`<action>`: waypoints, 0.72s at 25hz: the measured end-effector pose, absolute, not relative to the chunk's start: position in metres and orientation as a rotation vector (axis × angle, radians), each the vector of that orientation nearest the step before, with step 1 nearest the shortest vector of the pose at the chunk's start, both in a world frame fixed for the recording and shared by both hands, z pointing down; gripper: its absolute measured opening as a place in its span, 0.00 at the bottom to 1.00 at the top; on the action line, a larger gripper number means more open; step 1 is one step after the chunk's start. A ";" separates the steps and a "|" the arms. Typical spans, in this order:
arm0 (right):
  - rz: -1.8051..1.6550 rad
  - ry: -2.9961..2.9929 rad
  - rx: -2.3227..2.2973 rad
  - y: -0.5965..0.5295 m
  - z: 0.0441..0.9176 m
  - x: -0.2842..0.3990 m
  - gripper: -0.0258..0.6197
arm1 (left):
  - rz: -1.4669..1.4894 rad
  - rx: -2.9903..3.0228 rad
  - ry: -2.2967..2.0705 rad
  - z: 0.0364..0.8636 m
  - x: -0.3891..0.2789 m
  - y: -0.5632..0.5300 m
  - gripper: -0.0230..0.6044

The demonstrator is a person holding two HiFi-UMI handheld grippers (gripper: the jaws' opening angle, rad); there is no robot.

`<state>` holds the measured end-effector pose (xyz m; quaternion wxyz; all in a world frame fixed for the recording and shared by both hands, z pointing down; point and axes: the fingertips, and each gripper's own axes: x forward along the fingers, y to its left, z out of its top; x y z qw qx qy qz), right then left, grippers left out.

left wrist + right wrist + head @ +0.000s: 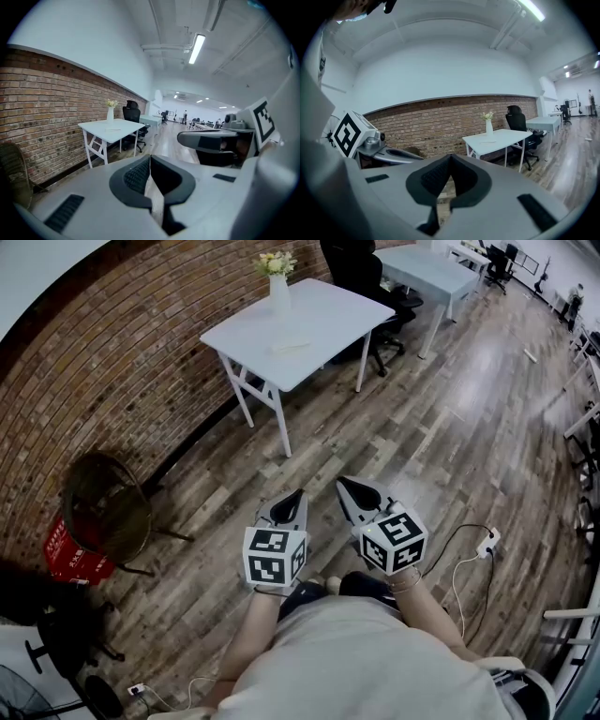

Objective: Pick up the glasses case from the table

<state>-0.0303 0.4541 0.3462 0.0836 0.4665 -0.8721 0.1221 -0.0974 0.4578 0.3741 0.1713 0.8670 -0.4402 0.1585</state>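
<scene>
Brick wall (112, 381) runs along my left and wood floor (422, 456) stretches ahead. I've got both grippers up in front of me, side by side over the floor. Left gripper (292, 500): jaws pressed together with nothing between them. Its own view confirms it, the pads meeting with only floor showing behind. Right gripper (349, 489): same story, jaws fully closed and empty. Both tilt slightly downward, tips aimed toward the white table (328, 334), which stands well apart from them beside the wall.

There's the case (291, 348), a flat pale shape lying on the tabletop, near the vase (279, 294) and on the side toward me. It's too small from here to make out any detail. A black office chair (361, 268) sits behind the table. Down to my left a wicker chair (108, 507) stands by the wall with a red box (73, 557) beside it. On the right, a power strip (487, 542) lies on the floor, cable trailing.
</scene>
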 end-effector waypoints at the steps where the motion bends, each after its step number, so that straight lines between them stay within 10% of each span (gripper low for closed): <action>1: 0.377 -2.604 1.396 0.456 0.348 -0.033 0.04 | 0.455 2.463 -1.241 0.377 -0.100 0.459 0.05; 18: 0.527 -2.534 1.420 0.431 0.395 -0.038 0.04 | 0.424 2.452 -1.089 0.413 -0.114 0.431 0.05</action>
